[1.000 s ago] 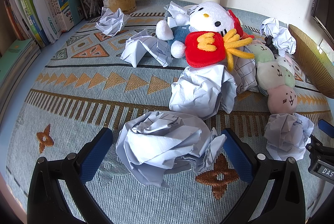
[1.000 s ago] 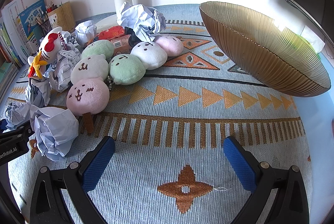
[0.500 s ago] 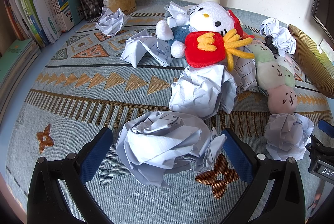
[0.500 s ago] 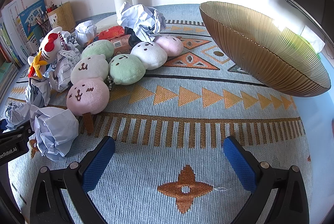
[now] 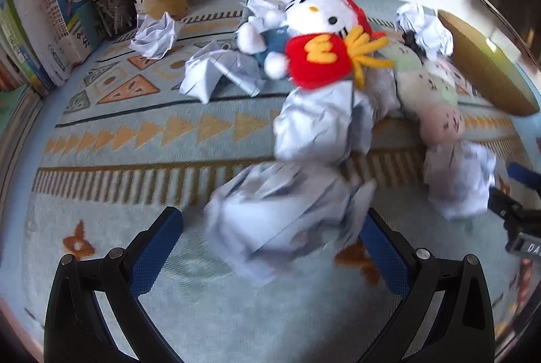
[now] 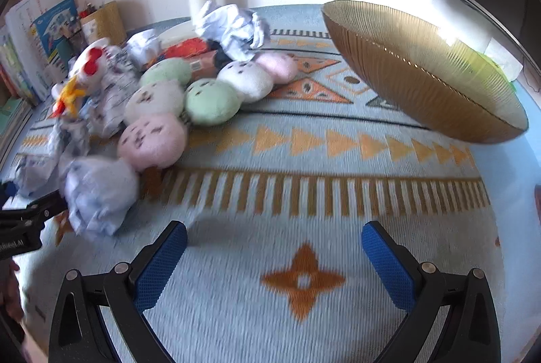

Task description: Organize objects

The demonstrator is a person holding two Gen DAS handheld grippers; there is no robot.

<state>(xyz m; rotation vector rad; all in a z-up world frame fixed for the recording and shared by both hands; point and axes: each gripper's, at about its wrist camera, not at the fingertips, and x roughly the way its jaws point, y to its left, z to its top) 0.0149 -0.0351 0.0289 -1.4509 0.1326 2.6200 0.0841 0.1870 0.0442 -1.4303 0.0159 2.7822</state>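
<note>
Left gripper: my jaws stand apart, empty.
Paper ball: near, between my pads, blurred.
Right gripper: apart, over bare mat.
Technique: I centre, then close gently; crumpled paper compresses.

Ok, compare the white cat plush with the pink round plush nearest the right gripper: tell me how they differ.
The white cat plush has limbs, a red bow and a red pouch with yellow strands; the pink round plush is a plain ball with a small printed face. The cat plush lies on crumpled paper; the pink round plush rests on the mat in a row of similar balls. Both are soft toys, and neither is gripped.
</note>
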